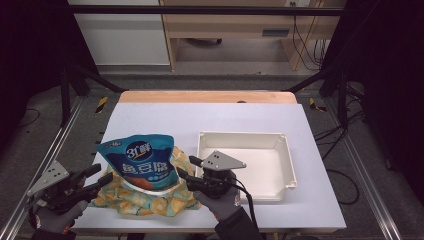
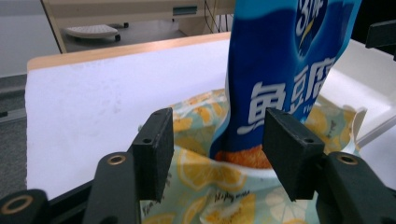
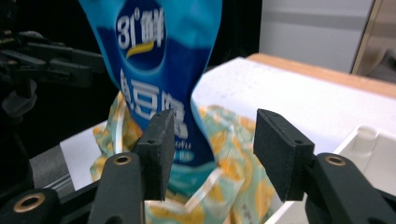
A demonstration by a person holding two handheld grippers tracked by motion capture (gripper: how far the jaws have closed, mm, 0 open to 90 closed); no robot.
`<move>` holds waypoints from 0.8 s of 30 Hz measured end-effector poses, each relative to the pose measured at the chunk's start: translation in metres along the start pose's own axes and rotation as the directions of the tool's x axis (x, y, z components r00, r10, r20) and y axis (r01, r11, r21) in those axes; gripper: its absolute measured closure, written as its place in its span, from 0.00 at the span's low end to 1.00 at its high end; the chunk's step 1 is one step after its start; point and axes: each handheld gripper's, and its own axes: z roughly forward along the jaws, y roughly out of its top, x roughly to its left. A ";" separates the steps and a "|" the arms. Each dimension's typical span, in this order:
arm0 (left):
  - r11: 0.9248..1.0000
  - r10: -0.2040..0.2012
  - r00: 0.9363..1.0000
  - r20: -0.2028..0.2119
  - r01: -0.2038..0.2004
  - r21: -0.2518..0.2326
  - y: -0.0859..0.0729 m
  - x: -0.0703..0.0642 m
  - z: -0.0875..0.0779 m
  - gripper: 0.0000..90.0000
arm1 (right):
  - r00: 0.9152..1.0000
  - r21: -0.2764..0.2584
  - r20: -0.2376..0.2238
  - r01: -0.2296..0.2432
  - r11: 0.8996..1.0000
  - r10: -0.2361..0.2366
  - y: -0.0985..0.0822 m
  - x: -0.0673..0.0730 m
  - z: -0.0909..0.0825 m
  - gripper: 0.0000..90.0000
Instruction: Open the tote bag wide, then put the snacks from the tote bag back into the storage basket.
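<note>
A blue snack pouch with white lettering stands upright inside a lemon-print cloth bag near the table's front. The cloth is bunched around the pouch's base. My left gripper hovers just left of the cloth bag, open, pads clear of it. In the left gripper view the pouch and cloth lie beyond the left gripper. My right gripper stands open just right of the pouch, between it and the tray. In the right gripper view the right gripper faces the pouch and grips nothing.
A white, shallow plastic tray sits to the right of the bags, with nothing in it. The white tabletop stretches behind the bags to a wooden back edge. Metal frame rails run along both sides.
</note>
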 end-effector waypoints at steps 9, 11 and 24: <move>0.999 0.017 1.000 0.004 -0.017 -0.039 0.021 -0.005 0.002 0.45 | 1.000 -0.037 0.002 0.008 0.999 -0.008 0.022 -0.006 -0.004 0.51; 0.999 0.016 1.000 0.006 -0.015 -0.045 0.025 -0.006 0.004 0.45 | 1.000 -0.042 -0.001 0.008 0.999 -0.008 0.026 -0.007 -0.004 0.50; 0.998 0.029 1.000 0.003 -0.029 -0.063 0.047 -0.014 0.020 0.46 | 1.000 -0.065 -0.005 0.011 0.998 -0.012 0.040 -0.012 0.000 0.51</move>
